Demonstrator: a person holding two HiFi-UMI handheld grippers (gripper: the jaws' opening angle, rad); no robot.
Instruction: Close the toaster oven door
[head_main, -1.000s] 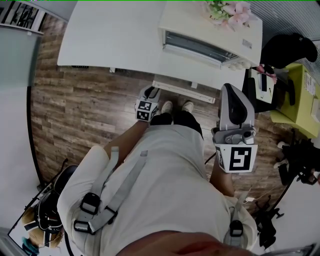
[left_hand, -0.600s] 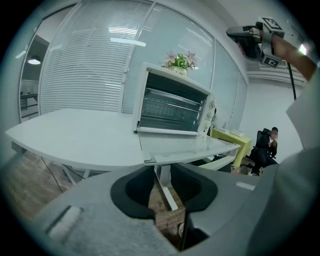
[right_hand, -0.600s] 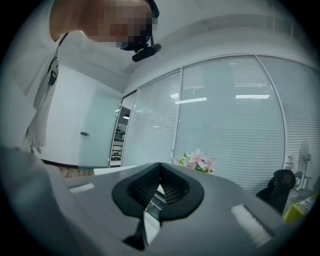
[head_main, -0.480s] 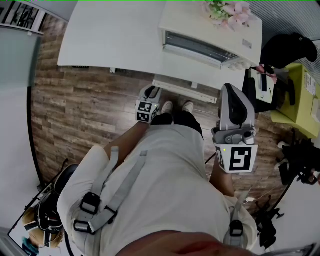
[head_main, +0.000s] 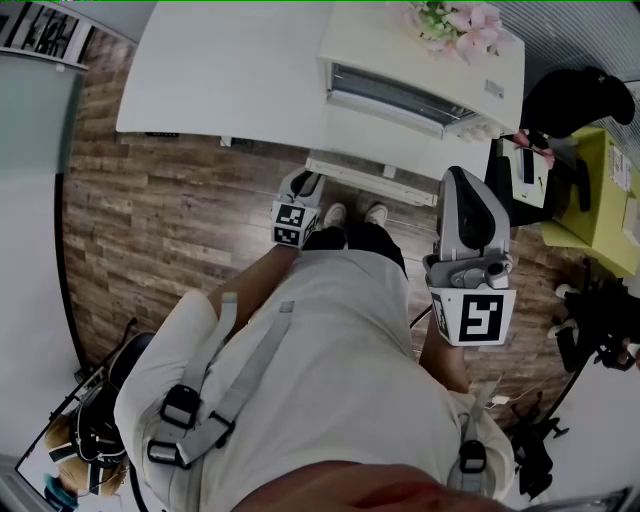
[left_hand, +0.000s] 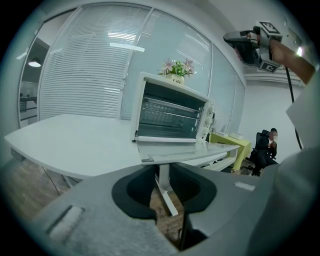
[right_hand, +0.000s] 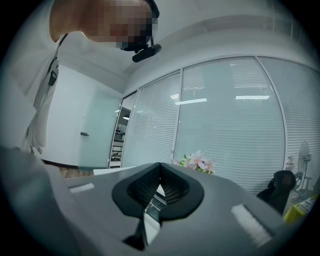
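Observation:
A white toaster oven (head_main: 400, 95) stands at the near edge of a white table (head_main: 220, 70). Its door (head_main: 370, 180) hangs open, lying flat toward me. In the left gripper view the oven (left_hand: 172, 117) faces me and the door (left_hand: 185, 152) juts out just above the jaws. My left gripper (head_main: 303, 182) is low, just below the door's front left edge, shut with nothing held (left_hand: 161, 167). My right gripper (head_main: 462, 175) is raised high at the right of the door, shut and empty (right_hand: 160, 167), pointing at the window blinds.
Pink flowers (head_main: 455, 22) sit on top of the oven. A person in black (left_hand: 267, 145) sits at the right beside a yellow-green desk (head_main: 600, 200). Wooden floor (head_main: 150, 220) spreads out to the left. Dark stands and cables (head_main: 590, 320) crowd the lower right.
The left gripper has crept very slightly to the right and down below the door's edge. The right gripper and the door have not moved.

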